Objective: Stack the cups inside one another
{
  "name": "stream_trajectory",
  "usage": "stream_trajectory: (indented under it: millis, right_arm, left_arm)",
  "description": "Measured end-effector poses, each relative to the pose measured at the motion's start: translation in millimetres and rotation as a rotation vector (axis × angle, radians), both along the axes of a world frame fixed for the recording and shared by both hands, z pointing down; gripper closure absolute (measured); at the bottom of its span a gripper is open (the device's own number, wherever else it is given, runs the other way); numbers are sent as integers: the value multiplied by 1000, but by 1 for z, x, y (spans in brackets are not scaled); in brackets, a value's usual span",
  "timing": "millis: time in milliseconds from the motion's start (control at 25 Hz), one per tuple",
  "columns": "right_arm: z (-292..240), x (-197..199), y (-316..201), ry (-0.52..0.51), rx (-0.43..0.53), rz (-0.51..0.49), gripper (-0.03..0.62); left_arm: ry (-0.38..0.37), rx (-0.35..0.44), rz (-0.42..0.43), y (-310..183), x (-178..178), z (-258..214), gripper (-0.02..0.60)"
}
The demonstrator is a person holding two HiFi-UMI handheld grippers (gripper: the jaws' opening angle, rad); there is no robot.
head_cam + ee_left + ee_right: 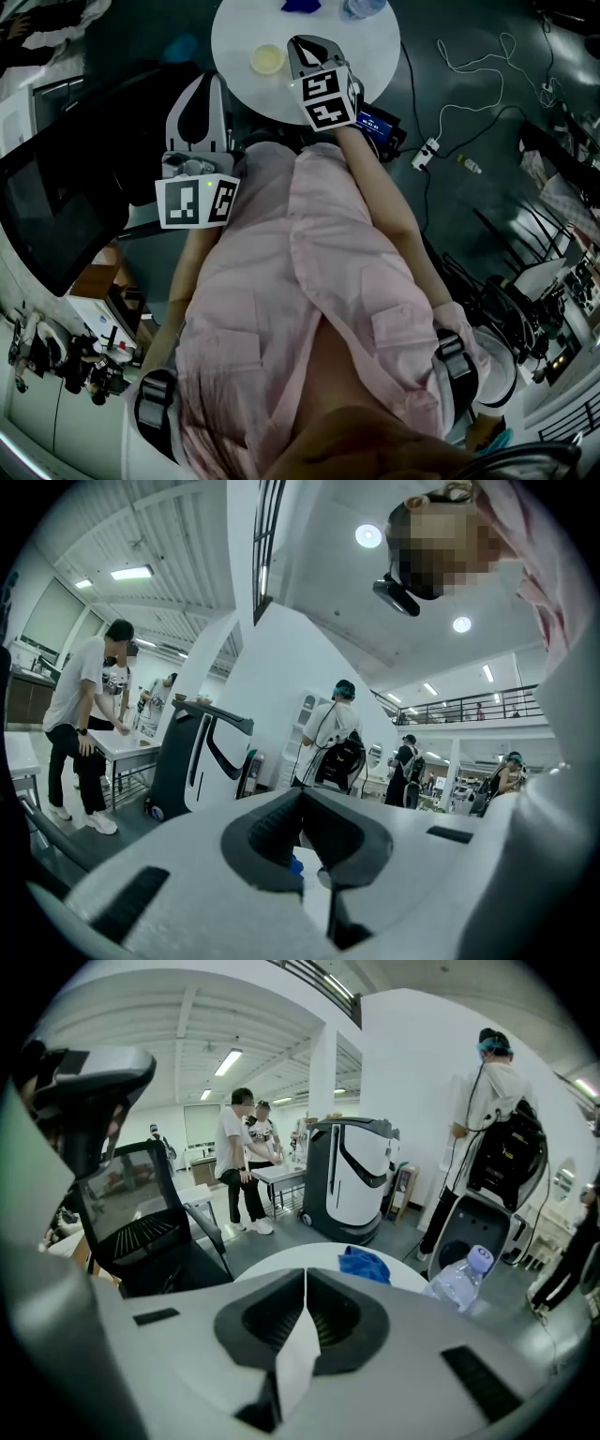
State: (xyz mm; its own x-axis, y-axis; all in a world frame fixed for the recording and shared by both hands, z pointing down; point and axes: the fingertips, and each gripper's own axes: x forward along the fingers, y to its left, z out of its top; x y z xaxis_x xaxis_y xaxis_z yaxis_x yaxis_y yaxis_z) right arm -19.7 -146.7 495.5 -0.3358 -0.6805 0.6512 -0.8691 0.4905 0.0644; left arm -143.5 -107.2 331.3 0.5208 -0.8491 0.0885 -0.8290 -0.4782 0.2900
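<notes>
One pale yellow cup (pixel 267 59) stands on the round white table (pixel 375 47), open side up; whether another cup sits inside it I cannot tell. My right gripper (pixel 298 42) hangs over the table just right of the cup, tilted down, its jaws shut with nothing between them. In the right gripper view the right gripper (pixel 305 1274) has its pads together, and its body hides the cup. My left gripper (pixel 214 80) is held level off the table's left edge, shut and empty. The left gripper (pixel 302 797) looks out across the room.
A blue cloth (pixel 366 1262) and a plastic water bottle (pixel 459 1283) lie at the table's far side. A black office chair (pixel 56 206) stands to the left. Cables and a power strip (pixel 427 150) lie on the floor at the right. Several people stand further off.
</notes>
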Motion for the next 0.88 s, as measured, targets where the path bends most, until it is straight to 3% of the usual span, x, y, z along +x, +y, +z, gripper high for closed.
stream_trajectory:
  millis: [440, 880]
  right_arm:
    - [-57, 15, 7, -119, 160, 46, 561]
    - [-84, 39, 27, -157, 233, 52, 560]
  left_arm:
    - [-3, 29, 27, 10, 19, -6, 566]
    - [-15, 50, 52, 17, 47, -6, 566]
